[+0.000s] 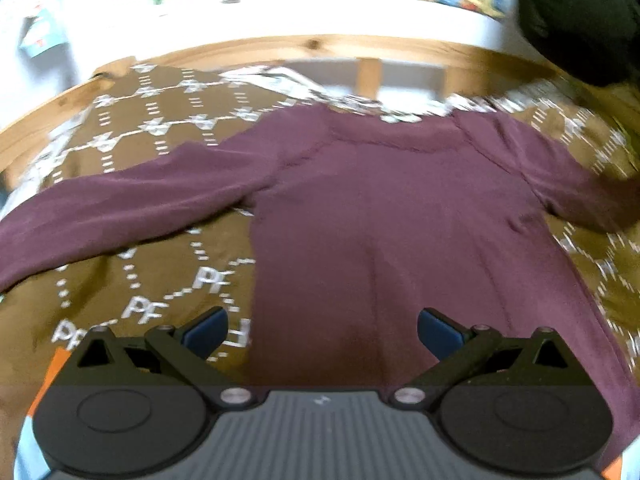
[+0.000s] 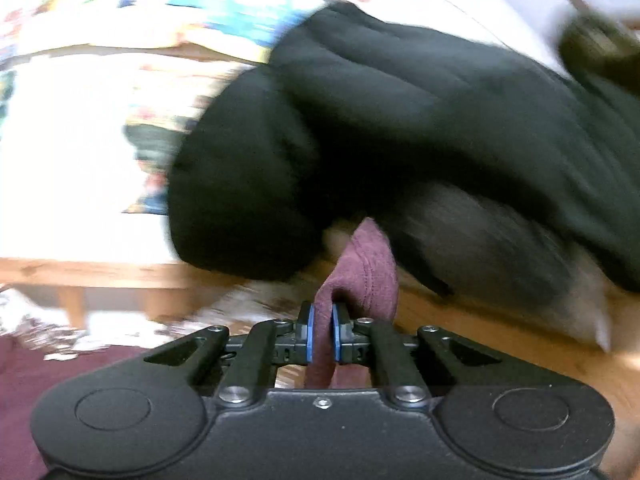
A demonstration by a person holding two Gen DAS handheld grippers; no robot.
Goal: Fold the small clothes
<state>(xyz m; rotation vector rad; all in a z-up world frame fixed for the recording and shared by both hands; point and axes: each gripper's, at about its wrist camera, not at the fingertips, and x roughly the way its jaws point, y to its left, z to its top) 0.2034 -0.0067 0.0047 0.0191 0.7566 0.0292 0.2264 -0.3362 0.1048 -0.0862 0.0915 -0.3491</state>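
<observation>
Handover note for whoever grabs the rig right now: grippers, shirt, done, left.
Right gripper: shut on a fold of the maroon shirt, apparently its right sleeve end, lifted off the bed.
Left gripper: open, holding nothing, above the shirt's lower edge.
Shirt lies flat on the brown patterned bedspread, left sleeve spread out.
Done: sleeve gripped only; no fold made.
Left: fold both sleeves in, then the body.

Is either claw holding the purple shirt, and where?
The right claw pinches the maroon shirt by a fold of its sleeve end. The left claw is open, holding nothing.
</observation>
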